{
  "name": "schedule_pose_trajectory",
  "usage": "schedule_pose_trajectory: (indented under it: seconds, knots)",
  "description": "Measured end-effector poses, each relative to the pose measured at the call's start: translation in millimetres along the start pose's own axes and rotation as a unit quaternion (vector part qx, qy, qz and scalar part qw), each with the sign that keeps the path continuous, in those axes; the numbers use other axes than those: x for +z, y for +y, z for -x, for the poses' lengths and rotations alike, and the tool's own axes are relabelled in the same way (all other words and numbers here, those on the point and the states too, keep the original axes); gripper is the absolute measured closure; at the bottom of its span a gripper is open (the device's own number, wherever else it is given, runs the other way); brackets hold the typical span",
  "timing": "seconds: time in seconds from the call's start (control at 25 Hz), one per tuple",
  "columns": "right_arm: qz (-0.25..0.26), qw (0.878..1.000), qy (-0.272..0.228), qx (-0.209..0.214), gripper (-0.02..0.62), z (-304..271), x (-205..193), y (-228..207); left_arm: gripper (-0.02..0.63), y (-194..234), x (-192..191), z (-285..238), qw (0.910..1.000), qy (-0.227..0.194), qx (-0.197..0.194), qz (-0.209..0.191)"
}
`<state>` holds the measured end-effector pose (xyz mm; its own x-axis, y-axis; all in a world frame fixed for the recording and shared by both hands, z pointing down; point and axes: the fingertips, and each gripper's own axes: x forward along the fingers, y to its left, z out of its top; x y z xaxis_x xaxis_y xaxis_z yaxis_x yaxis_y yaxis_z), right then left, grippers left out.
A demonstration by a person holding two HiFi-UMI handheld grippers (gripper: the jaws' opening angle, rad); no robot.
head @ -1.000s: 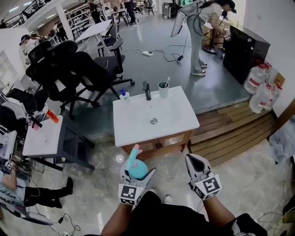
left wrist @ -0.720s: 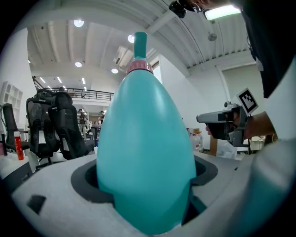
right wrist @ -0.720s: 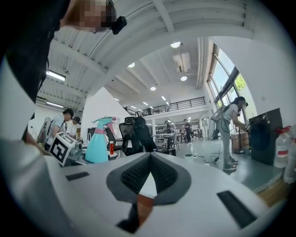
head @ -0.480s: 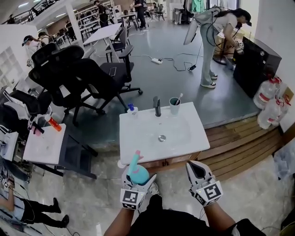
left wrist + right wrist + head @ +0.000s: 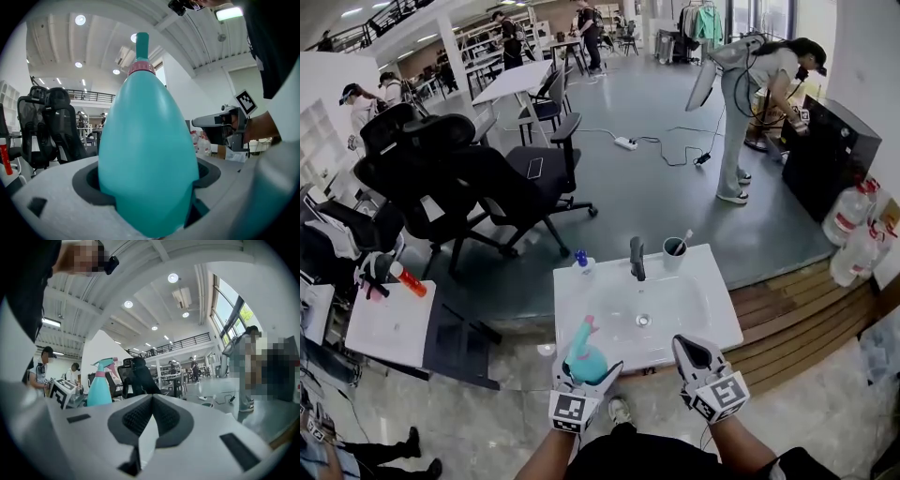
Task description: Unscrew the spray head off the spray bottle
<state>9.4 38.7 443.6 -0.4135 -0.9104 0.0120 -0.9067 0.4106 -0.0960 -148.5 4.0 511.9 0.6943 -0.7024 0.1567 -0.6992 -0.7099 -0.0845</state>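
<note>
1. far left, head view only: a small white side table (image 5: 389,323) with a red-orange bottle (image 5: 407,279) on it. black office chairs (image 5: 441,178) stand behind it.
2. left gripper (image 5: 586,373): jaws clamped on the teal body of the spray bottle (image 5: 584,361), held in the air over the near rim of the white washbasin (image 5: 712,309). the left gripper view is filled by that body, seated in the grey pad hollows, with the pink collar (image 5: 141,69) above.
3. spray head (image 5: 580,330) is on the bottle. the head view has its nozzle pointing away over the basin. the right gripper view alone gives the side profile: body, collar, head and pink trigger, beside the left marker cube (image 5: 61,392).
4. basin far rim: small blue-capped bottle (image 5: 582,262), tap (image 5: 637,258), cup (image 5: 674,253) with a toothbrush. the bowl between them and the grippers is bare.
5. right gripper (image 5: 696,349): jaws together, nothing between them. it sits level with the left gripper, apart from the bottle, tip at the basin's near rim.
6. right: wooden platform (image 5: 797,319) beside the basin, water jugs (image 5: 853,225) near the wall, a person (image 5: 750,94) bent over a black cabinet. open grey floor lies beyond the basin.
</note>
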Motion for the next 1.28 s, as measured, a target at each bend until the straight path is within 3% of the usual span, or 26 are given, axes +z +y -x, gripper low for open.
schedule_pose_trajectory:
  seconds: [0.32, 0.64, 1.28]
  knots:
    - [0.011, 1.0, -0.002, -0.011, 0.589, -58, 7, -20, 0.135, 37, 10, -40, 0.9998, -0.01, -0.017, -0.001]
    - [0.012, 1.0, -0.003, 0.0, 0.589, -82, 8, -35, 0.135, 42, 19, -75, 0.9989, -0.024, -0.039, -0.014]
    - [0.037, 0.99, 0.028, 0.135, 0.589, -101, 16, -78, 0.135, 21, 27, -154, 0.9998, -0.013, -0.009, -0.012]
